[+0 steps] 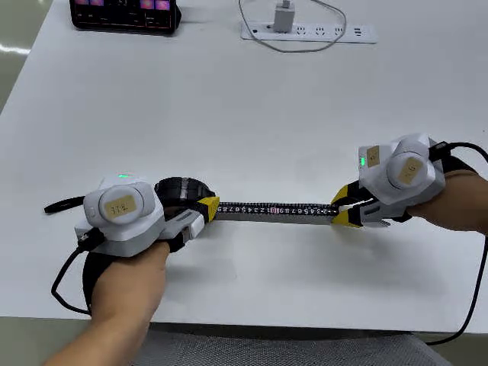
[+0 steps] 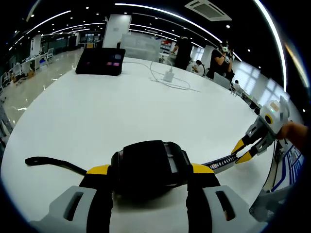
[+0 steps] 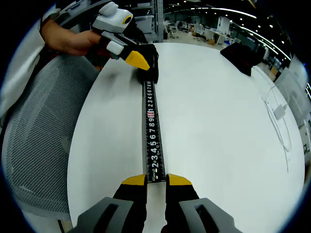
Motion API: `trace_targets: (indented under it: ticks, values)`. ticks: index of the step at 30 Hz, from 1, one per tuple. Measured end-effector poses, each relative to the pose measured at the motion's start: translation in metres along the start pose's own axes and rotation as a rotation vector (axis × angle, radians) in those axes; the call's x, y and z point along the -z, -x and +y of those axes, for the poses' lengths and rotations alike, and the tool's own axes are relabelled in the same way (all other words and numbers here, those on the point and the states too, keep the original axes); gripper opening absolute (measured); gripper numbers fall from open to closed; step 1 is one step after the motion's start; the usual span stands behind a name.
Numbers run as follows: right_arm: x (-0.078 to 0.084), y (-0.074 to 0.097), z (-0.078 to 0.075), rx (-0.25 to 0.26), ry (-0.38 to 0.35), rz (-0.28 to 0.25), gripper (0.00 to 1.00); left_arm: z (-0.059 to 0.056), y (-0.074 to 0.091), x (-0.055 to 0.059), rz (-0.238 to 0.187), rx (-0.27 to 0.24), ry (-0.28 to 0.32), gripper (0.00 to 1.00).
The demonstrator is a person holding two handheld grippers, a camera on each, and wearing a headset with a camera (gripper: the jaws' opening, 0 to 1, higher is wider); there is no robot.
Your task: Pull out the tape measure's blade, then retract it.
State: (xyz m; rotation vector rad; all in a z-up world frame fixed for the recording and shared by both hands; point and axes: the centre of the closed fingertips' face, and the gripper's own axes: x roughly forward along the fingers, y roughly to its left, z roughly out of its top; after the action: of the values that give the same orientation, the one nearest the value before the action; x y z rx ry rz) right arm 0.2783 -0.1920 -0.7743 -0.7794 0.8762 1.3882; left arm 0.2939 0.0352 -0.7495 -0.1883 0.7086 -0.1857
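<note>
Jaws on my left gripper [image 2: 150, 170] are clamped on the two sides of the black case [image 1: 181, 189], which sits on the white table [image 1: 229, 114] at the near left, its strap [image 1: 62, 204] trailing off to the left. Jaws on my right gripper [image 3: 155, 180] are pressed together on the end of the blade [image 3: 152, 128], at the near right. Between the two the blade lies stretched along the table, numbers up, drawn a fair way out of the case's mouth. I judge the pull-out step to be done or close to it, with the retract not yet begun. For that I would hold the case firm with the left and bring the right back toward it in a straight line. I would pinch the end until it meets the mouth, so the spring cannot whip the blade home. Whether a lock is set I cannot tell. Counting: one case with one blade and one strap, two grippers, one power strip [image 1: 309, 32] at the far edge with one charger [image 1: 284, 15] plugged in, and one dark tablet [image 1: 126, 14] at the far left.
</note>
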Motion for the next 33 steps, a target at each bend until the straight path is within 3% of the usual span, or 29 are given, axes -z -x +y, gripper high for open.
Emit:
trace_targets:
  ticks: [33]
  values:
    - [-0.03,-0.013,-0.001,-0.026,0.002,-0.036,0.1,0.0,0.002,-0.002,-0.002,0.018,0.026,0.57]
